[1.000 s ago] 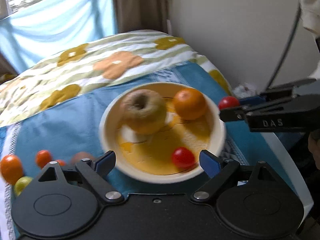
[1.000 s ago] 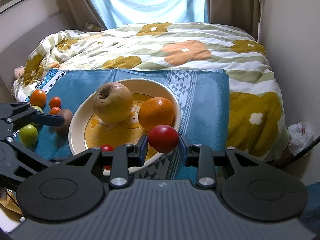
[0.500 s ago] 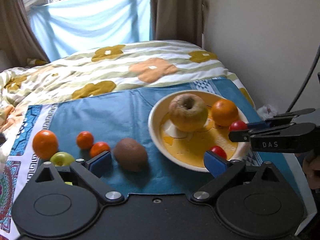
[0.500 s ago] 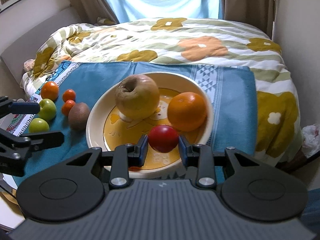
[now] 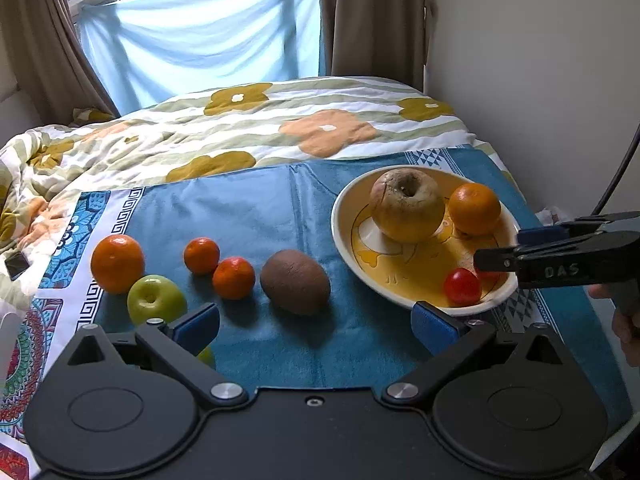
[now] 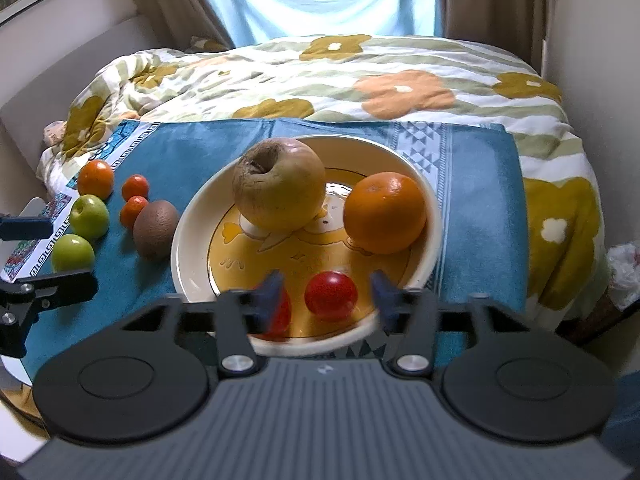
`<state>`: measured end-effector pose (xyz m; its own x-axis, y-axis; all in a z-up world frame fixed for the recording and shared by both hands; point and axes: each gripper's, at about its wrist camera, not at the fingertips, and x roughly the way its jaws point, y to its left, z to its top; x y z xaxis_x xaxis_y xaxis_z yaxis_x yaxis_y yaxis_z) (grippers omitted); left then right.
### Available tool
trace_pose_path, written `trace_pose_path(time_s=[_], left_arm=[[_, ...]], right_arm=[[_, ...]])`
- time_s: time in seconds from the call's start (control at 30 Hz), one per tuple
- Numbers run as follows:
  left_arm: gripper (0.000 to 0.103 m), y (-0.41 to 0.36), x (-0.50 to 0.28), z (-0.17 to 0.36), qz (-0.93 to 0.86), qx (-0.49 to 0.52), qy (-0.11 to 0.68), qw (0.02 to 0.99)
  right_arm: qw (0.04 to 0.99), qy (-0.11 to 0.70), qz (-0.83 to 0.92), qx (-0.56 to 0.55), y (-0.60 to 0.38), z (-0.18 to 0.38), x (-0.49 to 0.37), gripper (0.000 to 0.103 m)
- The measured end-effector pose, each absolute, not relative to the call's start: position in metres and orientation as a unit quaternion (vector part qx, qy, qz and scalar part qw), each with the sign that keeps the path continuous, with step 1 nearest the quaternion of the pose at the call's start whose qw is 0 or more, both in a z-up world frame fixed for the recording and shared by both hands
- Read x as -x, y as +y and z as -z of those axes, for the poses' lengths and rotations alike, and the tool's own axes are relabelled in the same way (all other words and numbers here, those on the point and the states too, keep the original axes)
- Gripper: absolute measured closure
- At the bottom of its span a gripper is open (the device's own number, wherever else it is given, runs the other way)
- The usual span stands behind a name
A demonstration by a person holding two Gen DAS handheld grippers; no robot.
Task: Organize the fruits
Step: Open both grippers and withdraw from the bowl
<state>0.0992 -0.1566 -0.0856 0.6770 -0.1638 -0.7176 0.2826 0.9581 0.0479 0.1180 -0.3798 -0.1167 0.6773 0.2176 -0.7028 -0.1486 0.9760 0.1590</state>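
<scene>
Tomato (image 6: 331,294) lies free near plate rim (image 6: 434,216), right claw (image 6: 326,294) just opening, seemingly clear; left claw (image 5: 316,326) wide, empty.

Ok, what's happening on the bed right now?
A person is sorting fruit into the cream and yellow plate. The right gripper has just been opening, and the small red tomato sits on the plate between its fingers, untouched. The left gripper hangs open above the blue cloth, near the brown kiwi.
</scene>
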Motion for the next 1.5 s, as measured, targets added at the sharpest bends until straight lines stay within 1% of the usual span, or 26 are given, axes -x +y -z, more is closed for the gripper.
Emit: trace_pose_path(time_s=[0.03,0.07,0.47,0.93,1.2,1.5], left_arm=[[0.0,-0.156,-0.099,0.085,0.121,-0.077,0.383,0.913],[0.0,-0.154,-0.097,0.084,0.119,-0.076,0.382,0.913],[0.0,-0.127,-0.075,0.059,0.094,-0.069,0.358,0.926],[0.0,-0.057,-0.058,0.029,0.032,-0.06,0.34,0.938],[0.0,-0.006,-0.082,0.022,0.045,-0.067,0.348,0.934],[0.0,0.042,-0.129,0.025,0.11,-0.095,0.359,0.922]], right_arm=[[0.916,0.385,-0.096,-0.048,-0.38,0.115,-0.116,0.004],[0.918,0.382,-0.09,-0.05,-0.38,0.114,-0.114,0.0],[0.925,0.368,-0.081,-0.044,-0.37,0.087,-0.088,0.0],[0.927,0.356,-0.093,-0.065,-0.336,0.054,-0.074,0.0],[0.925,0.359,-0.101,-0.079,-0.282,0.042,-0.074,0.0],[0.918,0.378,-0.083,-0.09,-0.207,0.047,-0.081,0.0]])
